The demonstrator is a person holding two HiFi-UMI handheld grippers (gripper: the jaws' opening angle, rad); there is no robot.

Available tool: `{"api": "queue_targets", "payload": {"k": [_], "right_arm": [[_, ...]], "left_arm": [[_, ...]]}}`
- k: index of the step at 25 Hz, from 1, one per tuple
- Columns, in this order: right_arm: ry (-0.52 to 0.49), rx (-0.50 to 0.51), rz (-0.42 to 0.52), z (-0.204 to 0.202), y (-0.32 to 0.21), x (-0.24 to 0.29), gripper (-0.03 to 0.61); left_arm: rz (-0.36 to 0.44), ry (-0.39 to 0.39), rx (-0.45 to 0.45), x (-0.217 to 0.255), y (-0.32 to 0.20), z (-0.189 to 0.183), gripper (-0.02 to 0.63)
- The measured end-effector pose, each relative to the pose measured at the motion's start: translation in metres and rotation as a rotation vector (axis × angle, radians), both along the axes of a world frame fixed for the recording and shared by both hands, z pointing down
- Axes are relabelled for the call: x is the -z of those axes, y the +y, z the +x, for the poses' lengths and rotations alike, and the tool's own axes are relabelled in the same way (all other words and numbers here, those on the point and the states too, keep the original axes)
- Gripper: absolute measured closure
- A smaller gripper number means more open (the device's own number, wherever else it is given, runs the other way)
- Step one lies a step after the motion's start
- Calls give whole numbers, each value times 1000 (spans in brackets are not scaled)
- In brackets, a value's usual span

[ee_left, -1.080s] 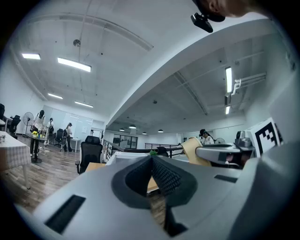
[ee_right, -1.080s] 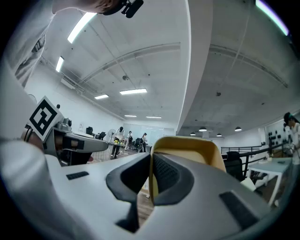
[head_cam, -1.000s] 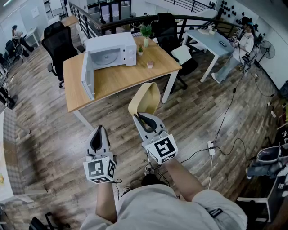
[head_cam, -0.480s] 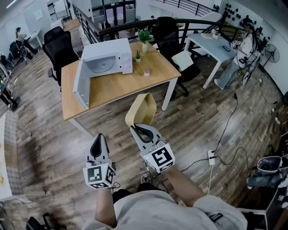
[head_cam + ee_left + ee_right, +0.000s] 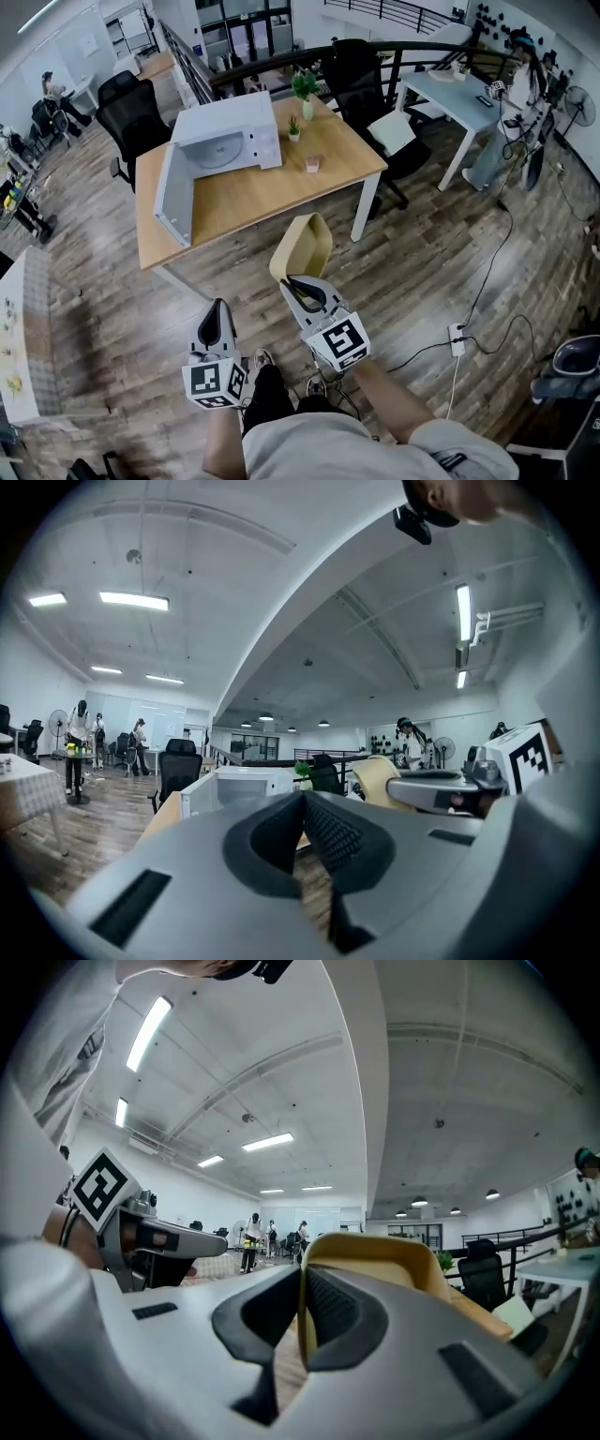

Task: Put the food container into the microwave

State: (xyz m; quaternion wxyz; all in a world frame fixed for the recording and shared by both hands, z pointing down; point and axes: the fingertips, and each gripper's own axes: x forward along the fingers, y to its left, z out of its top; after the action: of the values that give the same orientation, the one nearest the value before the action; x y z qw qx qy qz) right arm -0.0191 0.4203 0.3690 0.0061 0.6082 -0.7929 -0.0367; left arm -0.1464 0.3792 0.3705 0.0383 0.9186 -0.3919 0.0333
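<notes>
The tan oval food container [image 5: 302, 246] is gripped at its rim by the right gripper [image 5: 300, 281], the left gripper [image 5: 217, 314] closed empty; the open white microwave [image 5: 225, 136] is not yet reached.

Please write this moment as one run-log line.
right gripper: shut on food container | left gripper: shut, empty | microwave: door open, on table

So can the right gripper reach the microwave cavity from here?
Probably not yet: the right gripper, shut on the food container, is short of the table. The microwave door stands open, though.
</notes>
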Motion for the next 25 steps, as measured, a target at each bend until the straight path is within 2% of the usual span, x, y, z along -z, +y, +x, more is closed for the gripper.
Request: {"api": "queue_targets", "payload": {"k": [6, 11, 14, 25], "right_arm": [[-41, -15, -31, 14, -26, -14, 557], [-18, -45, -91, 31, -67, -30, 557], [0, -46, -78, 36, -100, -25, 557], [40, -46, -116, 20, -213, -22, 557]], "left_arm": [[-19, -1, -25, -8, -34, 20, 603], [-29, 26, -55, -15, -79, 36, 603], [-42, 40, -69, -21, -112, 42, 603], [-58, 56, -157, -21, -216, 50, 603]]}}
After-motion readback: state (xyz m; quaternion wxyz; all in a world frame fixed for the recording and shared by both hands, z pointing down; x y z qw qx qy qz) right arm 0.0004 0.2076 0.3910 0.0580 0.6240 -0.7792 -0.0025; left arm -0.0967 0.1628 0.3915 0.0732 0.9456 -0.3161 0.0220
